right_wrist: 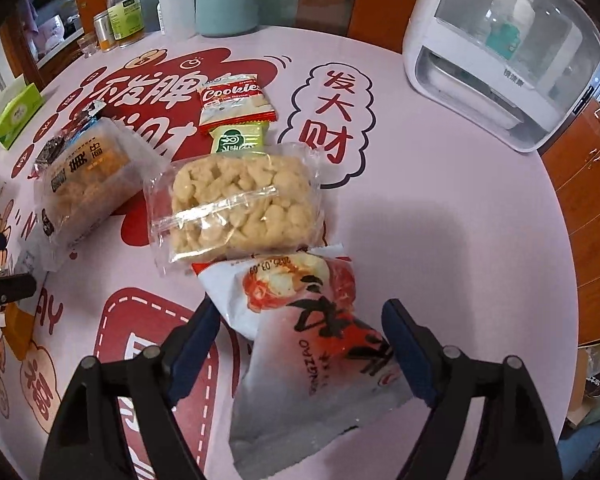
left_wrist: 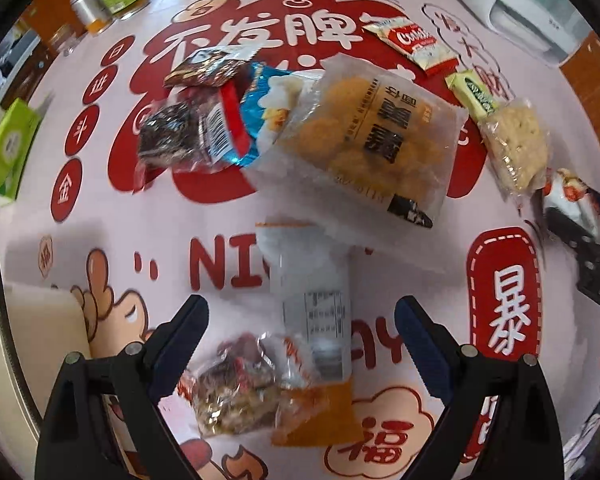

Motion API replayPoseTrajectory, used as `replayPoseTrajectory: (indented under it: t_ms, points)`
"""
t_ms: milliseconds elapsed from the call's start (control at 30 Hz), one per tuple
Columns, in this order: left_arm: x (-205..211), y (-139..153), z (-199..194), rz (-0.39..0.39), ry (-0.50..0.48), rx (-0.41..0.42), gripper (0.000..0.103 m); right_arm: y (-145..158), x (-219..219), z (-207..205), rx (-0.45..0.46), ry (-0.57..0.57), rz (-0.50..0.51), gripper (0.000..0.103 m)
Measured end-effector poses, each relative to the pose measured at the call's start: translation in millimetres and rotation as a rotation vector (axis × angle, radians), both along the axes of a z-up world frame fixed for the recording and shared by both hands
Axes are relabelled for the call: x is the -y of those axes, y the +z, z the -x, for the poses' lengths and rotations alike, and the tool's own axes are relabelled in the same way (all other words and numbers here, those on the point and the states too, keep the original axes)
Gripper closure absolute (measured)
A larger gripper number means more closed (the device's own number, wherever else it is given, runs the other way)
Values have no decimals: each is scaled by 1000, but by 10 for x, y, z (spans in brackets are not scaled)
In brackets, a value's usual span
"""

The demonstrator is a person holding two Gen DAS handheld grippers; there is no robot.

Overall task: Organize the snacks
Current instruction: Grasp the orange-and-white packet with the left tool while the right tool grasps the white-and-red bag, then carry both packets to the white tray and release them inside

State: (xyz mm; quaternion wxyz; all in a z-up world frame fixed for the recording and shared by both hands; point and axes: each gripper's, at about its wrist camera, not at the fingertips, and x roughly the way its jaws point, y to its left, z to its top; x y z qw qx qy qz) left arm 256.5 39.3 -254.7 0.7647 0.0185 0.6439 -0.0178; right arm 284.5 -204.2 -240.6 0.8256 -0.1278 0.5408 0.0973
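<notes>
My left gripper (left_wrist: 302,314) is open over a long white-and-orange snack packet (left_wrist: 314,320) and a clear nut-bar packet (left_wrist: 236,390), both between its fingers. Beyond lie a big pastry pack (left_wrist: 364,136), a blue packet (left_wrist: 260,112) and dark packets (left_wrist: 180,136). My right gripper (right_wrist: 300,320) is open around a white-and-red snack bag (right_wrist: 312,344); it also shows in the left wrist view (left_wrist: 568,208). Ahead of it lie a rice-crisp pack (right_wrist: 240,208), a green packet (right_wrist: 240,140) and a Cookies packet (right_wrist: 234,100).
The round table (right_wrist: 440,208) has a pink and red printed cover. A white appliance (right_wrist: 500,48) stands at the far right. Bottles and jars (right_wrist: 128,12) and a teal canister (right_wrist: 226,4) stand at the back. A green tissue box (left_wrist: 8,148) sits left.
</notes>
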Motion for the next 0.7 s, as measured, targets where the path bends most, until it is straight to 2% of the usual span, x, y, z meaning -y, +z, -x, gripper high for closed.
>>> replayPoseTrajectory:
  t_ms: [33, 67, 100, 167, 233, 467, 500, 533, 700]
  points:
    - [28, -22, -32, -3, -6, -9, 18, 7, 14, 13, -2, 0, -5, 27]
    - [49, -49, -58, 5, -11, -24, 31, 12, 30, 25, -7, -2, -11, 31]
    - [68, -73, -79, 12, -13, -37, 39, 23, 52, 41, -13, -5, -20, 32]
    - [115, -94, -94, 8, -20, -42, 53, 30, 107, 64, -36, -18, -62, 34]
    - [166, -81, -95, 8, -34, -38, 63, 35, 158, 107, -55, -33, -102, 36]
    - [211, 28, 110, 49, -14, -18, 69, 90, 171, 386, -71, -52, -167, 42]
    - [205, 102, 164, 67, -9, -3, 69, 119, 166, 433, -71, -56, -179, 43]
    - [157, 180, 254, 76, -6, 10, 74, 155, 158, 484, -69, -58, -191, 43]
    - [62, 686, 574, 148, -13, 117, 73, 422, 52, 772, -31, -57, -233, 43]
